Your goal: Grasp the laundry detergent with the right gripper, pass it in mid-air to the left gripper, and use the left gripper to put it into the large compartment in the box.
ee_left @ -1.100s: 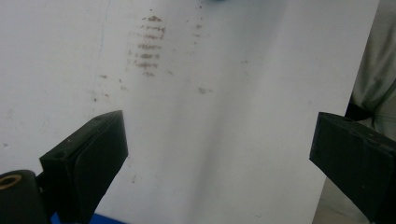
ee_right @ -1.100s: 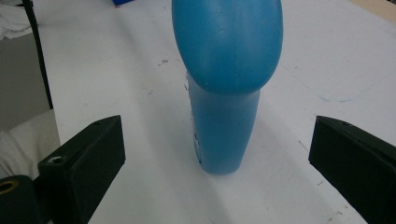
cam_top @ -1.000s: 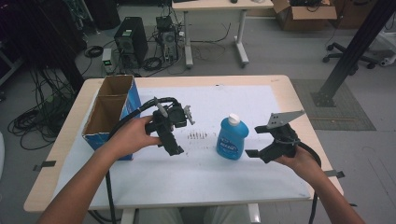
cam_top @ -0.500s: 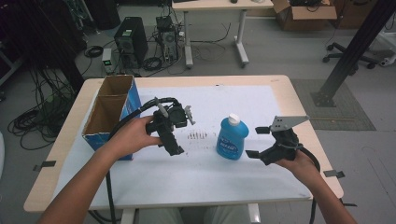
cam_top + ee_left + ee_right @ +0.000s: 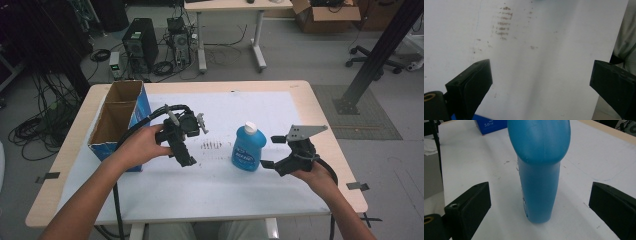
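The right gripper [image 5: 272,150] sits nearest, just to the right of the blue bottle [image 5: 248,148], with its jaws spread wide and pointed at the bottle. In the right gripper view the blue bottle [image 5: 539,170] stands between the two jaws, apart from both; neither jaw touches it. The right gripper [image 5: 539,202] is released and grasps nothing.

The bottle stands upright on the white sheet [image 5: 225,185] that covers the table [image 5: 320,115]. Its body is translucent blue plastic, narrow seen edge-on from the right gripper and broader seen from above, with a white cap and a printed label on the front face.

The left gripper [image 5: 187,137] is held to the left of the bottle, near it but clearly apart, above the sheet. In the left gripper view its jaws are wide open over bare sheet, with a patch of brown smudge marks [image 5: 504,23] beyond them. The left gripper [image 5: 540,75] is released and holds nothing.

Farther left of the bottle, past the left hand [image 5: 142,145], an open cardboard box [image 5: 120,120] with blue sides stands at the table's edge.
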The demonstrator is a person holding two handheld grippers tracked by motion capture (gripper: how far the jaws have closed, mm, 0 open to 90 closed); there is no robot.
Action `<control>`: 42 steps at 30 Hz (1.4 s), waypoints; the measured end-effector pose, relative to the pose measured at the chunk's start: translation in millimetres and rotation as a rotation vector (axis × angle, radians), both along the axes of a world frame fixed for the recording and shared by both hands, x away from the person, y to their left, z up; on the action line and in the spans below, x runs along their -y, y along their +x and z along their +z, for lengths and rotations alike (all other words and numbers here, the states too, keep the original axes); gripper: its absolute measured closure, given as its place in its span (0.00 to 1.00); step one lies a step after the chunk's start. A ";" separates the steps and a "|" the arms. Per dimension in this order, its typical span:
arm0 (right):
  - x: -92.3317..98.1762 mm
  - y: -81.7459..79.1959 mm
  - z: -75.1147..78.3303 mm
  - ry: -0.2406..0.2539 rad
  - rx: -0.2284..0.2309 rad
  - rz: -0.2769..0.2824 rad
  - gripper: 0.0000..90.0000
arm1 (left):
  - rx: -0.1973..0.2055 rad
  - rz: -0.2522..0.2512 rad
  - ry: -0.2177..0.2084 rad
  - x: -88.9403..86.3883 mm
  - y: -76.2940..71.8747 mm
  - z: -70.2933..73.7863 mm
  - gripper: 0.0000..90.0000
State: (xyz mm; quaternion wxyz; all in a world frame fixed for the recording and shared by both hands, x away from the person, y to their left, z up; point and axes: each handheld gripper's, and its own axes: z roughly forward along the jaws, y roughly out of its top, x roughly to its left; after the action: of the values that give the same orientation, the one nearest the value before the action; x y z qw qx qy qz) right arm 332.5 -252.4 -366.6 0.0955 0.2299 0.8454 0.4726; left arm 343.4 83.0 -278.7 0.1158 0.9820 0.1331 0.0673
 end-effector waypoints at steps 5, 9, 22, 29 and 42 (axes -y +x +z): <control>-2.8 2.1 -4.9 0.005 0.003 -0.008 0.04 | 0.000 0.001 0.001 0.2 0.0 -0.3 0.05; -6.5 5.2 -7.9 0.023 0.006 -0.013 0.04 | 0.000 0.001 0.001 -0.1 0.4 -0.5 0.05; -15.6 11.3 -16.8 0.055 0.003 -0.016 0.04 | -0.002 0.008 -0.001 -1.8 0.2 -0.4 0.05; -22.3 15.5 -23.2 0.081 -0.002 -0.019 0.05 | -0.001 0.008 -0.001 -1.7 0.0 -0.3 0.05; -29.5 19.6 -31.0 0.112 0.005 -0.024 0.06 | -0.002 0.010 -0.001 -3.2 0.8 -0.9 0.05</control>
State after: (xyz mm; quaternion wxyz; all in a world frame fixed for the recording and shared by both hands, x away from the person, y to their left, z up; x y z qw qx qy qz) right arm 352.1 -222.9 -397.6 0.0901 0.2437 0.8147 0.5184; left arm 344.3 86.2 -279.6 0.1160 0.9813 0.1381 0.0668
